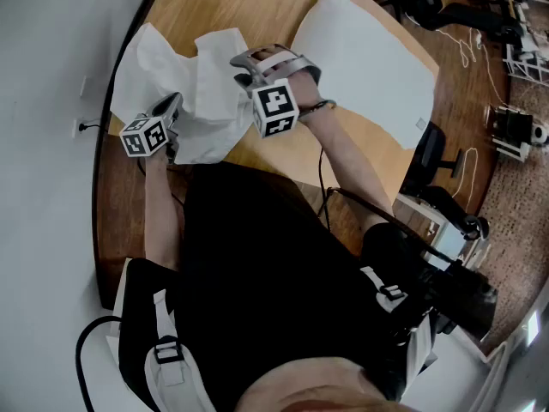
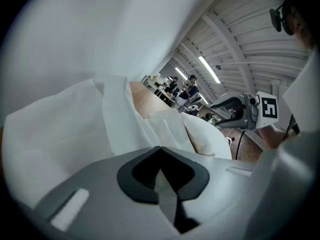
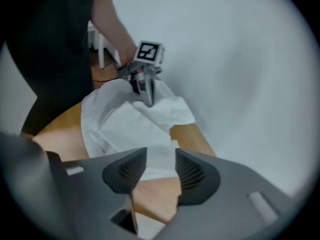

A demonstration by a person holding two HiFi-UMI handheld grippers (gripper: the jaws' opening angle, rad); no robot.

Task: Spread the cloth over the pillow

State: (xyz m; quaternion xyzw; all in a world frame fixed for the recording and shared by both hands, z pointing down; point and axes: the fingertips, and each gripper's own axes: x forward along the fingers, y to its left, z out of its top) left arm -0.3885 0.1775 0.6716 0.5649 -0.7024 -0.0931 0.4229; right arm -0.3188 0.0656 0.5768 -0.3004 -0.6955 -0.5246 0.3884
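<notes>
A crumpled white cloth [image 1: 206,84] lies on the left part of the round wooden table [image 1: 249,7]. The white pillow [image 1: 360,58] lies flat to its right, uncovered. My left gripper [image 1: 171,106] is at the cloth's near left edge, shut on a fold of the cloth [image 2: 75,119]; a sliver of fabric shows between its jaws [image 2: 161,153]. My right gripper [image 1: 249,69] hangs over the cloth's middle, pointing steeply down, open [image 3: 156,166]. A cloth edge [image 3: 130,124] lies below its pads, which do not press on it. The left gripper [image 3: 148,98] shows across from it, pinching the cloth.
A pale wall [image 1: 43,101] curves close around the table's left side. An office chair [image 1: 429,157], cables and equipment [image 1: 515,127] stand on the carpet to the right. The person's dark torso fills the near side.
</notes>
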